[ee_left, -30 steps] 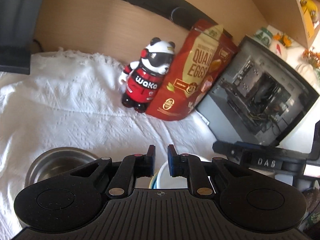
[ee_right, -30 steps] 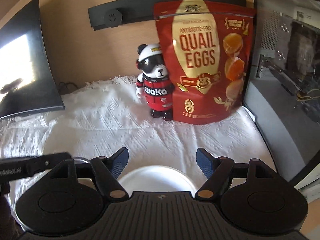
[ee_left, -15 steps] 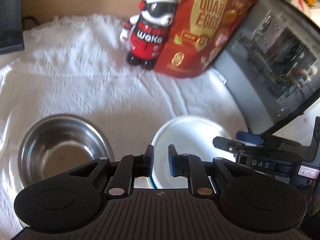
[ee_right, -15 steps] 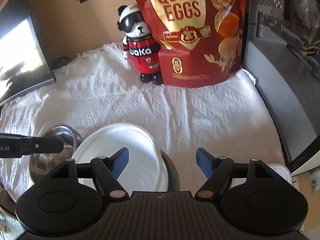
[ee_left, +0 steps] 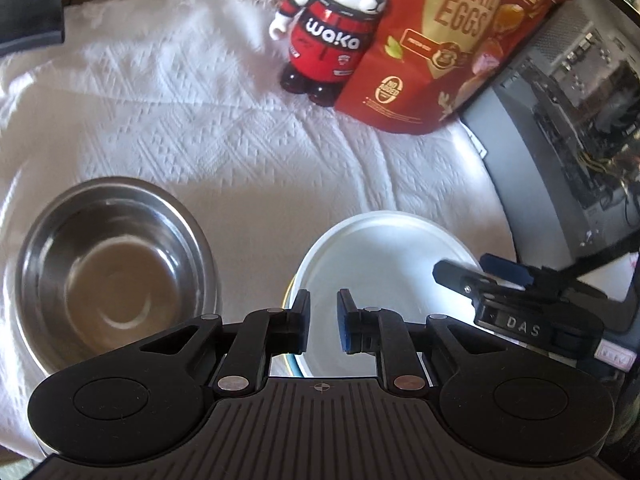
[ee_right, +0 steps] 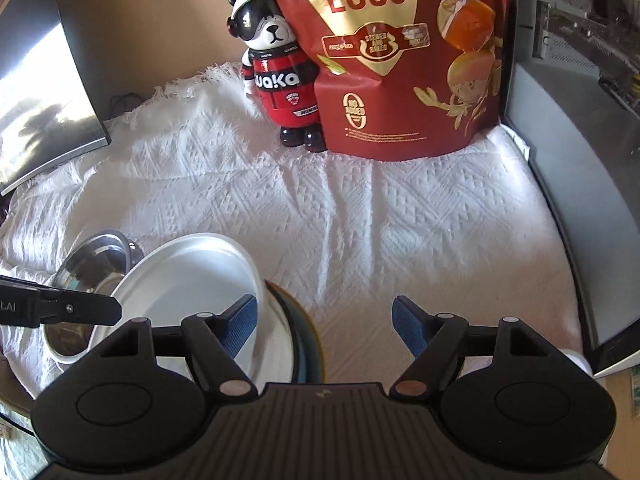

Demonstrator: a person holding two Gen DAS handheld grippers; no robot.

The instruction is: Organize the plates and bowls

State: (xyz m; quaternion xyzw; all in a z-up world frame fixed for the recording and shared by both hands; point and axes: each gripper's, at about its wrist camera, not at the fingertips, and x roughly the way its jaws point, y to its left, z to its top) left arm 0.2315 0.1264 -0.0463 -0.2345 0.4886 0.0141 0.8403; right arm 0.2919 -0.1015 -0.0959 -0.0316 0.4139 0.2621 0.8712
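A steel bowl [ee_left: 112, 264] sits on the white cloth at the left. Right of it a white plate [ee_left: 384, 272] lies on a dark teal plate with a yellow rim [ee_right: 306, 332]. My left gripper [ee_left: 322, 320] hovers over the white plate's near left rim. Its jaws stand a narrow gap apart with nothing between them. My right gripper [ee_right: 324, 320] is open above the stack's right edge, the left pad over the white plate [ee_right: 188, 280] and the right pad over bare cloth. The bowl [ee_right: 88, 264] shows partly behind the plate. In the left wrist view the right gripper [ee_left: 476, 270] reaches over the plate's right side.
A panda figure [ee_left: 340, 32] and a red quail-eggs bag [ee_left: 452, 48] stand at the back of the white cloth [ee_right: 360, 220]. An open computer case [ee_left: 568, 120] walls the right side. A dark monitor [ee_right: 40, 100] stands at the left.
Both grippers have tipped down and come in over the dishes. The bowl and plate stack, barely seen before, now fill the lower part of both views. Left jaws parted slightly.
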